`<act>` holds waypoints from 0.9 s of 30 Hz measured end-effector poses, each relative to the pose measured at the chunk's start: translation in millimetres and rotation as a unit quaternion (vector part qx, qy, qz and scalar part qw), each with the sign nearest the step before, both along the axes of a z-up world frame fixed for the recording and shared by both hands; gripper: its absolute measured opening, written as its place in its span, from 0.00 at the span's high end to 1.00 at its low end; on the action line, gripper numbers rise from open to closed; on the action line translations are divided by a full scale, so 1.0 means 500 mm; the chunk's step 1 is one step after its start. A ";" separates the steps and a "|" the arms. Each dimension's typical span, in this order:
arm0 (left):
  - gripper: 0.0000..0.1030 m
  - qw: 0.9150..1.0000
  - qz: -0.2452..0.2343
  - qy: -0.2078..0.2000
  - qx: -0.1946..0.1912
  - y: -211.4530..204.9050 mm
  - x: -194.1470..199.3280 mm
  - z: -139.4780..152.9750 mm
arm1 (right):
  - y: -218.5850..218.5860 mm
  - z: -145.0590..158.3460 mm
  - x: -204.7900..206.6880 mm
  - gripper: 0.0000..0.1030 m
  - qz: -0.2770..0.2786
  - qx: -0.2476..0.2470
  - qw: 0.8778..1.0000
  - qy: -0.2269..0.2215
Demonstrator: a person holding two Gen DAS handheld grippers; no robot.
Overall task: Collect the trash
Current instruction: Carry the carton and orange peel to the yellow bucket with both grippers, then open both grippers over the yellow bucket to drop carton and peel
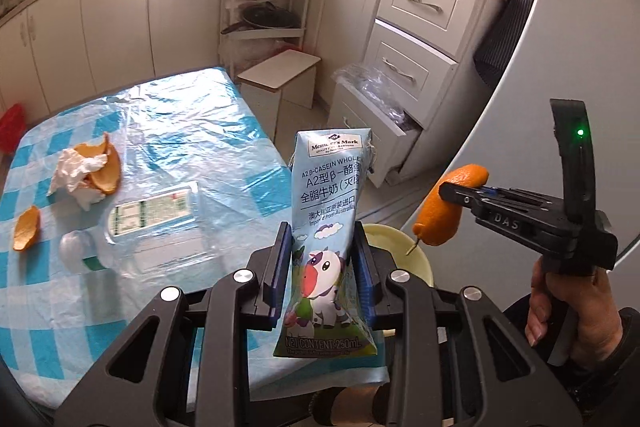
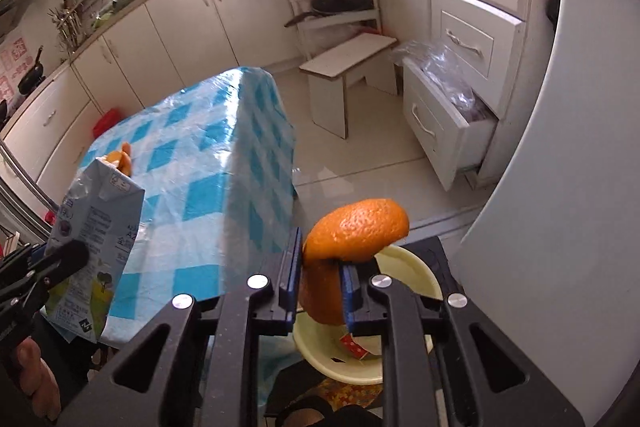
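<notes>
My left gripper [image 1: 322,267] is shut on a light blue milk carton [image 1: 332,227] with a cartoon cow, held upright past the table's right edge. The carton [image 2: 96,239] also shows at the left of the right wrist view. My right gripper [image 2: 320,283] is shut on a curled orange peel [image 2: 352,239]; in the left wrist view that peel [image 1: 444,211] hangs above a pale yellow bin [image 1: 404,251]. The bin [image 2: 404,267] lies right below the peel, with a red scrap inside. On the table lie more orange peel [image 1: 106,167], a crumpled tissue [image 1: 78,175] and a clear plastic bottle [image 1: 136,223].
A blue-checked cloth under clear plastic covers the table [image 1: 192,131]. A single peel [image 1: 27,227] lies near its left edge. A white stool [image 2: 348,67], an open drawer with plastic bags [image 2: 448,99] and a grey fridge [image 2: 568,147] stand to the right. A hand [image 1: 568,303] grips the right tool.
</notes>
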State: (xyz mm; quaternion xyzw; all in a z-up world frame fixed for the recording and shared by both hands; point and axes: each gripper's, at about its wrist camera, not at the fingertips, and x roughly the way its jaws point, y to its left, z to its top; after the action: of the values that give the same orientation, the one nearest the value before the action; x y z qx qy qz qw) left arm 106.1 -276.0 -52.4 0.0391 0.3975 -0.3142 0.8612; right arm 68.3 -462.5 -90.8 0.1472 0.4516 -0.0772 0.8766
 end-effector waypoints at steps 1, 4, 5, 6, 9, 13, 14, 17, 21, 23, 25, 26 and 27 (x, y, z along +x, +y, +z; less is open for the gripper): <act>0.73 1.000 -0.002 0.003 0.003 -0.014 0.002 -0.008 | -0.006 -0.013 0.008 0.82 -0.003 0.002 1.000 0.011; 0.73 1.000 -0.007 0.011 0.011 -0.053 0.010 -0.028 | -0.021 -0.044 0.029 0.80 0.006 0.007 0.999 0.043; 0.73 1.000 -0.008 0.013 0.013 -0.065 0.012 -0.035 | -0.024 -0.053 0.033 0.71 0.009 0.001 0.999 0.053; 0.73 1.000 -0.011 0.016 0.016 -0.080 0.013 -0.042 | -0.027 -0.063 0.038 0.69 0.012 -0.001 0.998 0.065; 0.73 0.999 -0.016 0.020 0.024 -0.107 0.019 -0.062 | -0.067 -0.085 0.035 0.68 -0.013 0.018 0.997 0.075; 0.73 0.999 -0.024 0.028 0.034 -0.141 0.019 -0.088 | -0.120 -0.065 0.006 0.59 -0.068 0.052 0.996 0.029; 0.73 0.999 -0.027 0.029 0.036 -0.149 0.018 -0.093 | -0.129 -0.053 -0.002 0.53 -0.081 0.052 0.995 0.010; 0.73 0.998 -0.037 0.031 0.044 -0.181 0.015 -0.107 | -0.146 -0.008 -0.025 0.44 -0.103 0.061 0.991 -0.066; 0.72 0.997 -0.046 0.037 0.059 -0.220 0.019 -0.128 | -0.137 0.032 -0.042 0.39 -0.108 0.037 0.986 -0.120; 0.68 0.996 -0.054 0.038 0.068 -0.237 0.017 -0.137 | -0.132 0.042 -0.045 0.38 -0.107 0.029 0.985 -0.131; 0.57 0.995 -0.061 0.034 0.076 -0.251 0.011 -0.141 | -0.131 0.048 -0.045 0.38 -0.107 0.027 0.984 -0.138; 0.50 0.994 -0.062 0.029 0.080 -0.255 0.008 -0.141 | -0.133 0.050 -0.045 0.38 -0.108 0.026 0.984 -0.141; 0.47 0.994 -0.062 0.023 0.083 -0.259 0.004 -0.139 | -0.133 0.052 -0.045 0.38 -0.109 0.025 0.983 -0.143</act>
State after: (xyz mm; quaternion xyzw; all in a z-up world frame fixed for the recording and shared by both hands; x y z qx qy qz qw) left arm 107.9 -405.3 -122.0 0.1276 0.4384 -0.3338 0.8247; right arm 45.6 -529.2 -65.0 0.2268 0.3044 -0.1388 0.9147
